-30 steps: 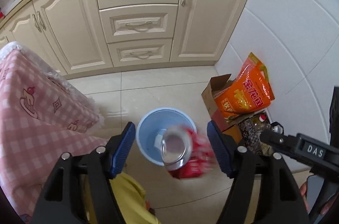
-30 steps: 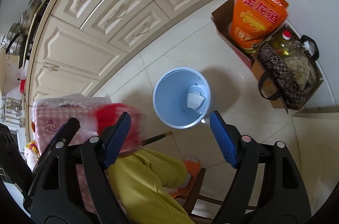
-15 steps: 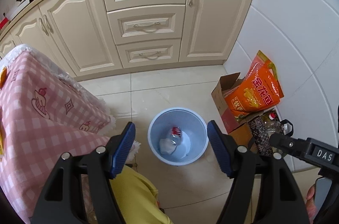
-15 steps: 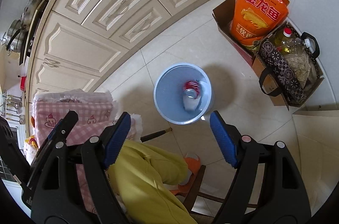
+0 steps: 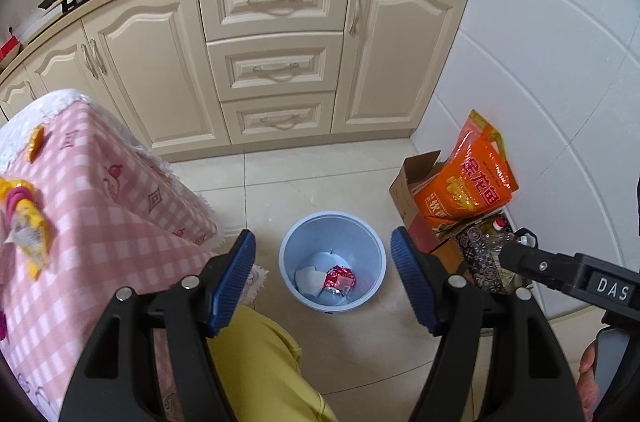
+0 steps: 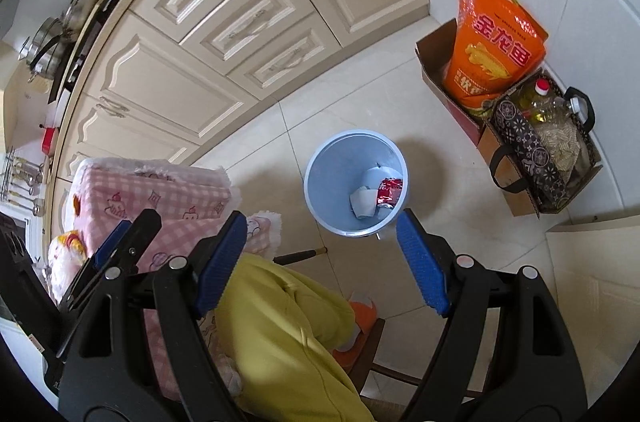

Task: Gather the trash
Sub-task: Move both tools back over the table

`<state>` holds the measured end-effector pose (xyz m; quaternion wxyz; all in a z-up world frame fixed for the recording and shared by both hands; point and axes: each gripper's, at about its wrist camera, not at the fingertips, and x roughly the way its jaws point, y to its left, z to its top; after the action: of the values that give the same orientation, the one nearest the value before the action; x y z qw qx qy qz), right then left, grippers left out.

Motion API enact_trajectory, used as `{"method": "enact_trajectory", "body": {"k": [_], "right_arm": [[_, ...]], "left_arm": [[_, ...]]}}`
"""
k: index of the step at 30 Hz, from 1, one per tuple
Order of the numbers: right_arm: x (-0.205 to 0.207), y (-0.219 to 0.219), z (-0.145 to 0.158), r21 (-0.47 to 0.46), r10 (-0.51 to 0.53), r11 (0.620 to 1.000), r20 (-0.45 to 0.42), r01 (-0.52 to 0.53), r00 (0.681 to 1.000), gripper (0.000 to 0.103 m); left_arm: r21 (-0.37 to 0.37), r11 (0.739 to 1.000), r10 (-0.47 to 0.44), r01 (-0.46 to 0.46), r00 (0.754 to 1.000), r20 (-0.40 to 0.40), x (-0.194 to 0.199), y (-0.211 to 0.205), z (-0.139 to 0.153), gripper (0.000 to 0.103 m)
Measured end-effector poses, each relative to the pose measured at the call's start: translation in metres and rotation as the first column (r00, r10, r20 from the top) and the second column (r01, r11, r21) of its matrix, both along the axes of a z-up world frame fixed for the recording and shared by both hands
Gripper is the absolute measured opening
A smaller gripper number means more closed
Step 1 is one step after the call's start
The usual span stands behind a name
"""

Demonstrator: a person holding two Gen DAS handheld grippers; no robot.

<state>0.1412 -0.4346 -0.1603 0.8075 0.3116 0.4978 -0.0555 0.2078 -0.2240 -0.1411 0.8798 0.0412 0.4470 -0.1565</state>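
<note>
Cabinets [image 5: 276,62] fill the far side of what I see, and I place everything else against the blue bin [image 5: 333,222], which stands on the floor tiles in front of them. Left of the bin from the left wrist view is the pink checked counter [image 5: 100,190]. Right of the bin sits a cardboard box [image 5: 408,182] with an orange bag [image 5: 472,178] in it, against the wall.

Inside the bin, at the bottom, lie a crushed red can [image 5: 339,277] and a white scrap [image 5: 307,278], touching each other.

On the counter, well left of the bin, I see a yellow wrapper [image 5: 30,230]; I judge it to be the next trash. It looks like thin crinkly film: light, soft, probably slick. I would pinch it across a bunched middle fold, not a loose edge, since an edge may slide out. Beside it is something pink and ring-shaped, but the fisheye rim smears it, so I cannot say what it is. A small orange piece [image 5: 36,142] lies farther back on the cloth.

My left gripper [image 5: 323,280] hangs above the bin with jaws apart and nothing between them. My right gripper [image 6: 320,258] is likewise spread and empty, just near the bin's rim.
</note>
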Motion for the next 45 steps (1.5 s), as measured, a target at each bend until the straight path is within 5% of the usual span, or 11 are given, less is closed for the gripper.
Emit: {"method": "enact_trajectory", "body": {"k": [23,45], "right_arm": [[-0.035,0.097,0.086,-0.137,0.119,0.986,0.163,-0.097,0.979,0.076],[-0.015,0.253,0.119,-0.268,0.356,0.915,0.188,-0.301,0.915,0.079]], "left_arm": [[-0.129,0.991,0.046,-0.026,0.987,0.155,-0.063,0.087,0.076,0.069],[-0.232,0.955,0.223,-0.185,0.963,0.149,-0.078,0.245,0.095,0.069]]}}
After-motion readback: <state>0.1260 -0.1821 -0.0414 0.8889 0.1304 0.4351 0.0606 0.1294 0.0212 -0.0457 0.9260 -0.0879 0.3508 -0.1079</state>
